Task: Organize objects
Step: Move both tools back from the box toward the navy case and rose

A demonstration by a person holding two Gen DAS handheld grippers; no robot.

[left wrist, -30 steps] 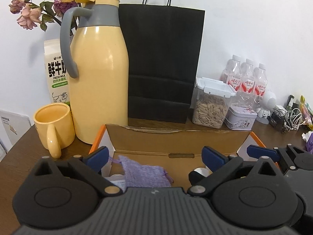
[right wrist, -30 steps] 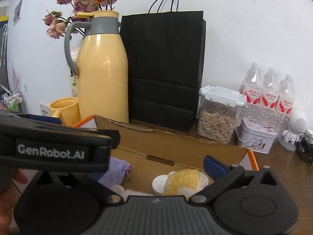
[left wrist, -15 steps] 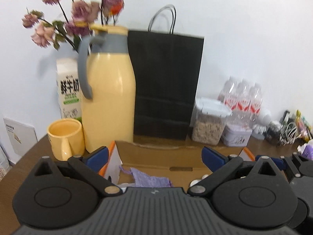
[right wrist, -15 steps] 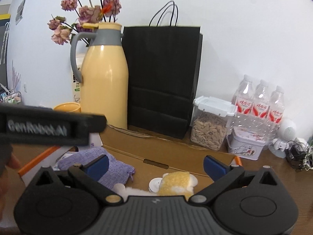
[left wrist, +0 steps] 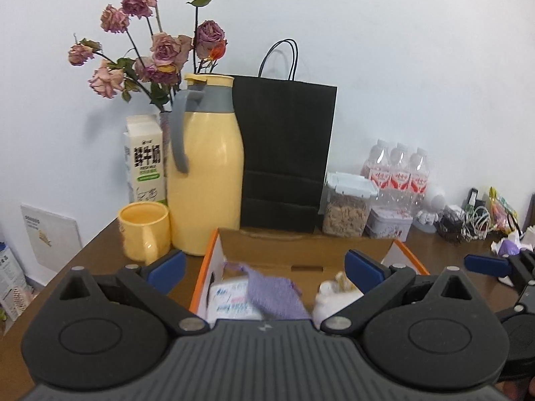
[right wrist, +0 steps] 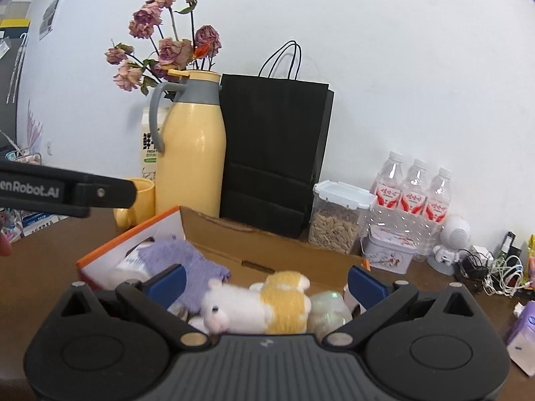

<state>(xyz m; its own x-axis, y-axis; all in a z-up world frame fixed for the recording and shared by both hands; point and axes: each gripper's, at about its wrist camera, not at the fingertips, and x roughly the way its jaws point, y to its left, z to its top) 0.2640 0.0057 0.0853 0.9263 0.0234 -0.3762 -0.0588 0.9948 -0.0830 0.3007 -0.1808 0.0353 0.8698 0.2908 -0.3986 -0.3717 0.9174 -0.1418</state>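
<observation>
Both wrist views have risen and drawn back since a second ago, so more of the open cardboard box (right wrist: 267, 250) now shows. Inside it lie a purple knit pouch (right wrist: 187, 264), a white packet (left wrist: 230, 300) and a white-and-yellow plush toy (right wrist: 260, 304), the toy against the box's near edge. Left gripper (left wrist: 264, 267) and right gripper (right wrist: 265, 282) hover above the box with fingers spread and nothing between them; brown table (left wrist: 97, 254) lies bare left of the orange-trimmed wall, beside a yellow mug (left wrist: 143, 230).
</observation>
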